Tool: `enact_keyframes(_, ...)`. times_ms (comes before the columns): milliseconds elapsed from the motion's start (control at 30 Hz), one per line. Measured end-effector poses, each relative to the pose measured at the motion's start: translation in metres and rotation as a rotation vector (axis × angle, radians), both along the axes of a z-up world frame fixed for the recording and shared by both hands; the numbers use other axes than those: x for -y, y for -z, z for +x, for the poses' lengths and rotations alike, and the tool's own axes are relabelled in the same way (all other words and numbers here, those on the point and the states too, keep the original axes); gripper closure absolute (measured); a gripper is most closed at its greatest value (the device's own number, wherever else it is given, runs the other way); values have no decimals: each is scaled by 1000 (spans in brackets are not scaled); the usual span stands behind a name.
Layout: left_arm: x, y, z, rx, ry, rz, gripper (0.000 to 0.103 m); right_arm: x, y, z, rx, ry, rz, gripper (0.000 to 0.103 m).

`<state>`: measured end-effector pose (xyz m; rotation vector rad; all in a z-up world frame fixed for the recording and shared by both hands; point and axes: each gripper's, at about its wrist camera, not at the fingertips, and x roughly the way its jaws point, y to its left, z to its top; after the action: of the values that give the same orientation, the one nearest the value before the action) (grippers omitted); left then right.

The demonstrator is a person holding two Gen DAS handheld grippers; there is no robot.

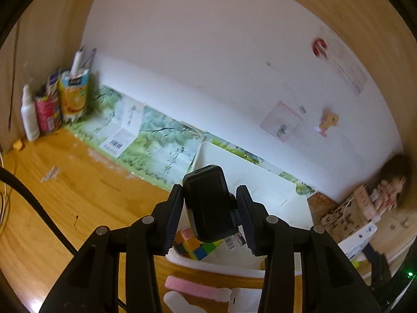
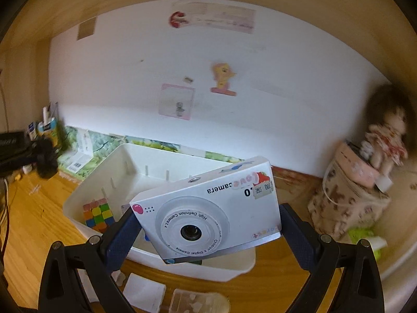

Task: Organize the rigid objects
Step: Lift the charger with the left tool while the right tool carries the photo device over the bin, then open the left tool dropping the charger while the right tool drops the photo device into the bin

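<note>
White toy camera (image 2: 208,208), upside down, clamped in right gripper (image 2: 206,224) above white bin (image 2: 86,195) holding colour cube (image 2: 98,215); left gripper (image 1: 209,208) clamps black device (image 1: 208,203).

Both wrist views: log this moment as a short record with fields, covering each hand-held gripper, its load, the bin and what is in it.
left hand-held gripper: shut on black device, held above the bin
right hand-held gripper: shut on white camera, tilted, lens toward the wrist view
bin: white, open-topped, on the wooden desk
bin contents: colour cube in the near left corner; the rest is hidden by the camera
in front of bin: pink clip on the desk
far right: doll sitting on a pink box
</note>
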<state>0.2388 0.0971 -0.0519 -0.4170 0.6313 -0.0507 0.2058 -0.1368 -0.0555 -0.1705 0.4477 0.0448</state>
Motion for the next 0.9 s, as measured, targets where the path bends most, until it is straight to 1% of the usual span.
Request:
enact_keyframes(100,19,1,10,-4,34,58,58,-1,8,6,16,-57,-13,2)
enact_keyframes(200,36,3,19,-19,64,98,58,-3,15,11,21,-103,-17,2)
enact_keyframes(400,62,12,35,-58,137,127,57,-11,30,21,20,-170,-57,2)
enact_keyframes(500,73,16,41,-72,163,154,57,-12,35,23,14,-170,-69,2)
enact_keyframes(633,81,24,47,-89,186,169,57,-10,40,29,-21,-154,-70,2)
enact_keyframes(767,85,24,47,-76,201,181,57,-10,44,33,-49,-128,-93,2)
enact_keyframes(867,87,24,47,-74,208,186,56,-10,47,34,-67,-108,-106,2)
enact_keyframes(900,86,23,47,-77,208,180,53,-11,47,35,-73,-103,-111,2)
